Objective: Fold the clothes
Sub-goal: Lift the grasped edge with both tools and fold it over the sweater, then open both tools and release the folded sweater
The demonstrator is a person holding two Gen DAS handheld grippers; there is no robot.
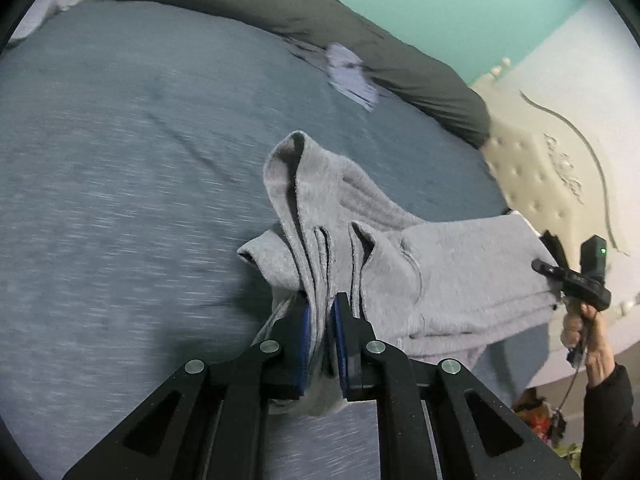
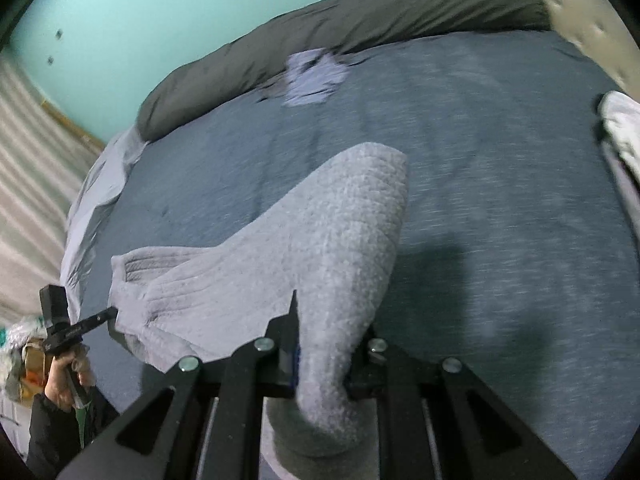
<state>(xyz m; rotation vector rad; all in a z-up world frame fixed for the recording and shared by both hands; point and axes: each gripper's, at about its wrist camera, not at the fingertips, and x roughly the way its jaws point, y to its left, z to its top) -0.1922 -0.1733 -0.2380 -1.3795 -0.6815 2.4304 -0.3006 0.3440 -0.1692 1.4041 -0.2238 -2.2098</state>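
Note:
A light grey fleece garment [image 1: 400,264] hangs stretched between my two grippers above the blue-grey bed sheet [image 1: 120,160]. My left gripper [image 1: 322,308] is shut on a bunched edge of it, with folds rising in front of the blue pads. My right gripper [image 2: 324,344] is shut on the other end, and the cloth [image 2: 320,240] drapes over its fingers and hides the tips. Each gripper shows in the other's view: the right one [image 1: 560,276] at the garment's far edge, the left one [image 2: 108,316] at the ribbed hem. The sheet looks motion-blurred.
A dark grey duvet [image 1: 320,28] lies rolled along the far side of the bed. A small lavender cloth [image 1: 352,76] lies near it. A cream quilted mattress side [image 1: 540,168] and a teal wall [image 2: 160,20] border the bed. A white cloth [image 2: 624,128] sits at the right edge.

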